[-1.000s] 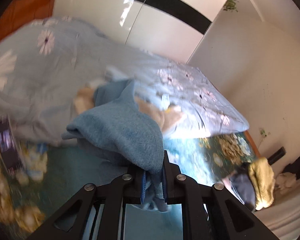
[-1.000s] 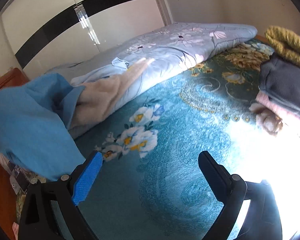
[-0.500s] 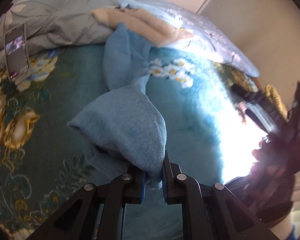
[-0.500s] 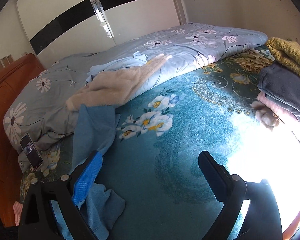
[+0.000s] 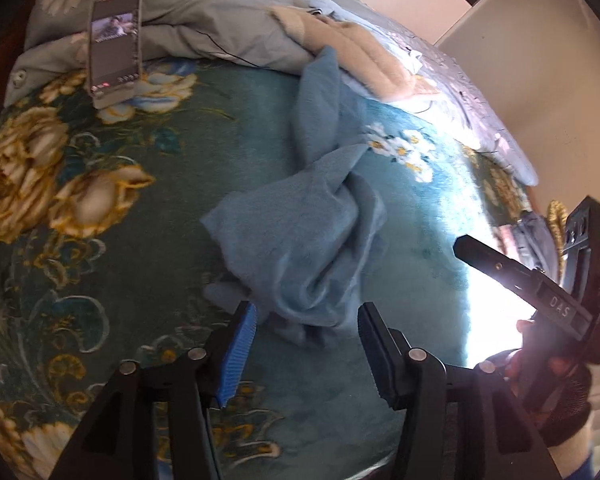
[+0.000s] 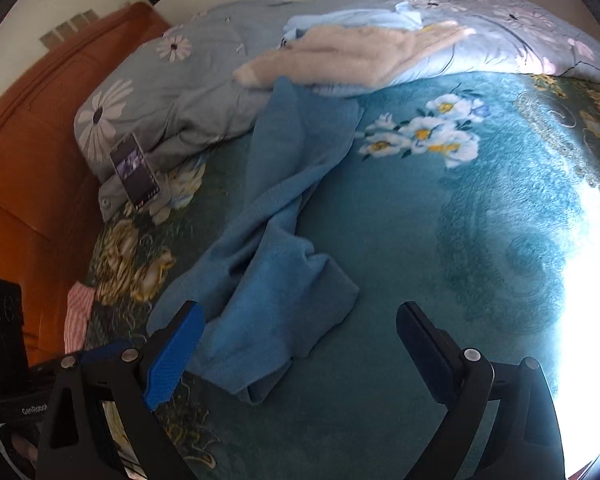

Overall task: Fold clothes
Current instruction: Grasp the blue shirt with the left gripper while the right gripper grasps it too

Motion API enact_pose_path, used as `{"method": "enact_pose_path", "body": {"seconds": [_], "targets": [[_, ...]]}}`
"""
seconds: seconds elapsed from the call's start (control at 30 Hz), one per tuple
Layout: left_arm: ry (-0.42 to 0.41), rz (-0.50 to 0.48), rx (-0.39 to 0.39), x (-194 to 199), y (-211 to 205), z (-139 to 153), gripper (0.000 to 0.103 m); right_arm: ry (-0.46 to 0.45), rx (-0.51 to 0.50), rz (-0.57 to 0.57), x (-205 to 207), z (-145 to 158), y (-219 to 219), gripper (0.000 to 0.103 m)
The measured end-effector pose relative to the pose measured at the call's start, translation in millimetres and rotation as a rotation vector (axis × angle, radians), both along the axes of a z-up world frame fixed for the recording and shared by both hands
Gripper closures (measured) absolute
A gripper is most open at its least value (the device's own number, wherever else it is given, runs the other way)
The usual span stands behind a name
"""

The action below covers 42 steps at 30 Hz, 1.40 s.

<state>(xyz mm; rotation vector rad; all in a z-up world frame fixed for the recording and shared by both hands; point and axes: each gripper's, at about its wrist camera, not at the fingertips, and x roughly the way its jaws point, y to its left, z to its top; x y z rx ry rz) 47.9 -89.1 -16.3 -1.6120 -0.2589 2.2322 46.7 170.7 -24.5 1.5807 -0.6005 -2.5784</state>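
Note:
A blue fleece garment lies crumpled on the teal floral bedspread, one long end trailing toward the duvet. My left gripper hovers at its near edge. Its jaws are opening, and a fold of the cloth lies between the tips without the pads pressing on it. In the right wrist view the same garment stretches from the duvet down to my right gripper, which stands open wide just above its near end with nothing gripped.
A phone leans against the grey daisy-print duvet. A beige fleece garment and a pale blue one lie on that duvet. An orange headboard rises at the left. A gloved hand is at the right, beside a glaring sun patch.
The left gripper came down to the bedspread with the blue garment and let go of it; the cloth now lies loose. The right gripper swung over toward the garment.

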Motion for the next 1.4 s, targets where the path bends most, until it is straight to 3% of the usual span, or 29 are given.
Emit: {"method": "enact_pose_path", "body": {"seconds": [0.17,0.3,0.57,0.63,0.67,0.7,0.8,0.93,1.07,1.2,1.27,1.4], "targets": [[0.155,-0.172,-0.221,19.3,17.0,-0.3,0.041,-0.087,0.182,0.121,-4.5,-1.0,-21.8,0.006],[0.278,-0.337,-0.38,28.4,33.1,-10.6,0.041,-0.095,0.343,0.197,-3.3,3.9,-27.9,0.006],[0.373,-0.493,-0.492,0.9,39.8,-34.7,0.043,-0.108,0.31,0.134,2.2,7.6,-10.4,0.006],[0.401,-0.522,-0.506,-0.6,45.4,-33.3,0.048,-0.105,0.299,0.111,0.9,8.3,-7.8,0.006],[0.415,-0.537,-0.514,-1.3,48.4,-32.5,0.058,-0.103,0.289,0.1,0.8,8.4,-5.5,0.006],[0.424,-0.548,-0.513,-1.6,51.8,-31.1,0.069,-0.101,0.279,0.088,0.7,8.6,-3.1,0.006],[0.437,-0.552,-0.467,-5.7,61.2,-24.3,0.09,-0.101,0.244,0.049,1.6,8.4,4.6,0.006],[0.46,-0.48,-0.349,-17.8,70.9,-1.9,0.094,-0.106,0.2,-0.007,4.9,8.5,15.7,0.006],[0.466,-0.29,-0.189,-51.8,56.2,36.7,0.095,-0.101,0.157,-0.046,9.4,9.5,26.4,0.006],[0.433,-0.094,-0.047,-88.5,25.1,66.3,0.096,-0.075,0.113,-0.016,8.3,10.5,22.3,0.006],[0.417,-0.031,-0.008,-100.6,8.1,74.2,0.096,-0.059,0.098,0.025,5.0,10.7,12.8,0.006],[0.43,0.002,-0.019,-106.5,-6.7,84.7,0.096,-0.037,0.116,0.143,-9.6,5.0,-22.5,0.006]]}}
